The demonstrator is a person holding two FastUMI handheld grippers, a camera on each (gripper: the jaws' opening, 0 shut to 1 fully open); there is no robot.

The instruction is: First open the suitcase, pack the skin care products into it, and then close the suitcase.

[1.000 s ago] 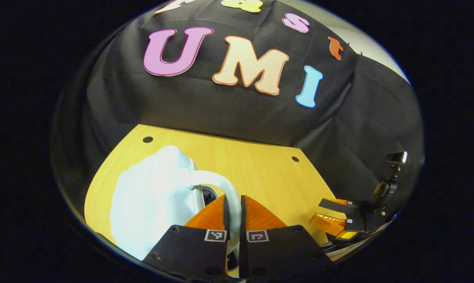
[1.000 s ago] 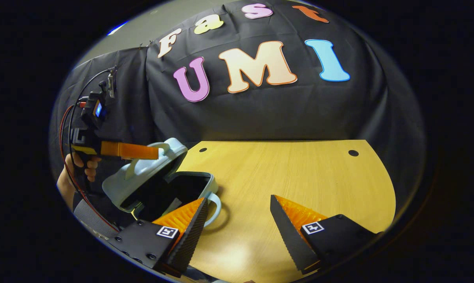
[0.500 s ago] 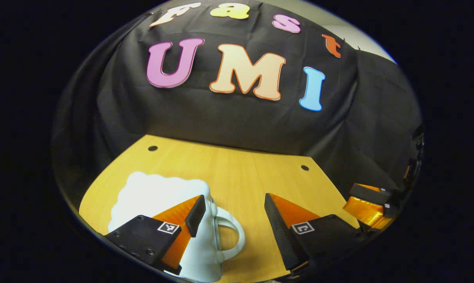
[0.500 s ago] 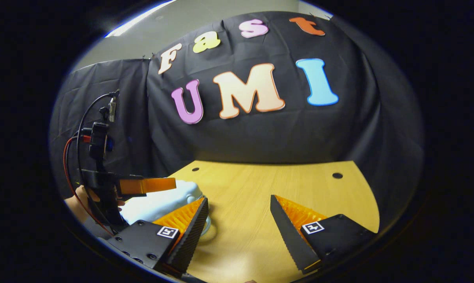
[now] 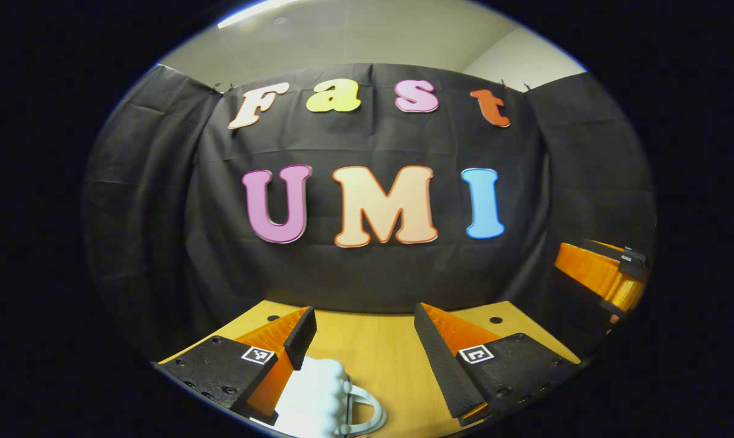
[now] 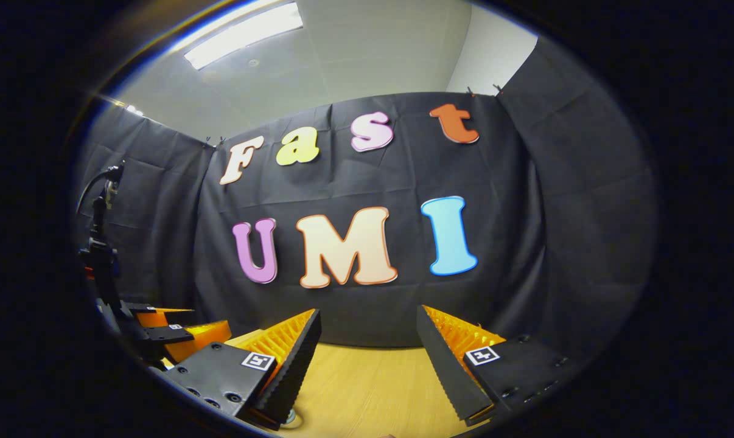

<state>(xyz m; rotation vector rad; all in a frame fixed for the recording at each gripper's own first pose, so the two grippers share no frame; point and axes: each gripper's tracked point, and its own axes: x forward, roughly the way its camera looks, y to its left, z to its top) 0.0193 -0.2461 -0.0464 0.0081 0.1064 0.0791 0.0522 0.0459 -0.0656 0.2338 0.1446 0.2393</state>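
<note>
Pale suitcase [image 5: 318,404] sits closed below spread left tongs [image 5: 362,340]; right tongs [image 6: 368,359] spread too, nothing held.

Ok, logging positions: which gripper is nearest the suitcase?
The left gripper: the pale suitcase lies just under its open jaws; the right gripper sits farther off.

The suitcase [image 5: 318,401] lies on the worktop [image 5: 379,353], just in front of the left tool [image 5: 361,337], below its left finger.
</note>
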